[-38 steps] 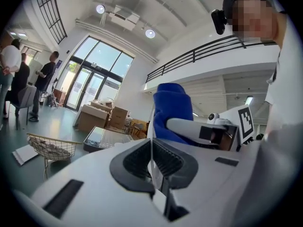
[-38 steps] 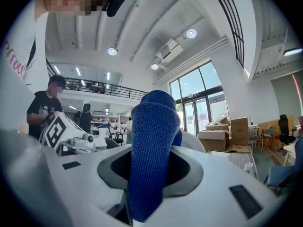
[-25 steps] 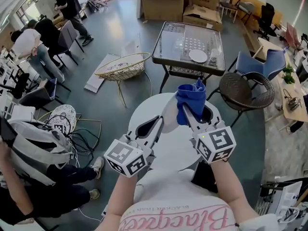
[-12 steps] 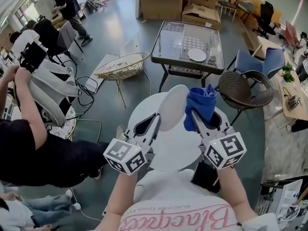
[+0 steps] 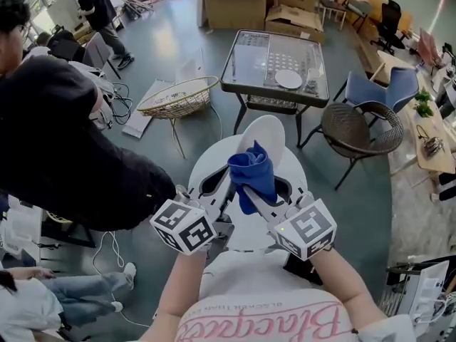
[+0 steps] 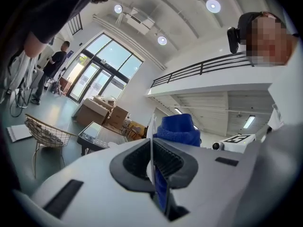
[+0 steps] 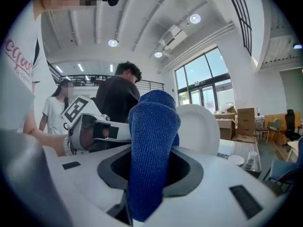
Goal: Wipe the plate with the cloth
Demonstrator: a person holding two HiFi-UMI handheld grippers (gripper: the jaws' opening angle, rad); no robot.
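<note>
Large open-plan workspace, part office, part lab hall. Bare grey floor (image 5: 171,41), high vaulted ceiling (image 6: 180,13) with round recessed lights (image 6: 213,5), mezzanine railing (image 6: 213,65), tall glass entrance doors (image 6: 97,82). Far: stacked cardboard boxes (image 5: 239,2). Right: wooden desk (image 5: 442,161), black office chair (image 5: 392,20). Middle: glass-top table (image 5: 256,63), wicker chair (image 5: 360,130), blue chair (image 5: 388,87). Left: cables (image 5: 121,98) on floor, several people about, one standing (image 5: 96,9) far left.

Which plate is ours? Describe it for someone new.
Find the round white table below the head camera. Over it the left gripper pinches a white plate, behind the blue cloth. The other plate lies flat on the glass table; this one is held up.
</note>
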